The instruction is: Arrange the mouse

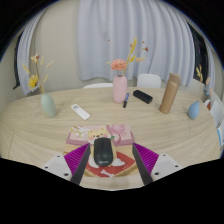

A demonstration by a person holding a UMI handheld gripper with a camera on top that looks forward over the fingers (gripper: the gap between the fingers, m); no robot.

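A black mouse lies on a red mat with white shapes on the wooden table. My gripper is open, with its fingers on either side of the mouse. The mouse sits close to the left pad, and a clear gap separates it from the right pad. Neither finger presses on it.
Two pink objects lie just beyond the mat. Farther back stand a blue vase with yellow flowers, a white remote, a pink vase, a black remote, a brown bottle and a blue vase.
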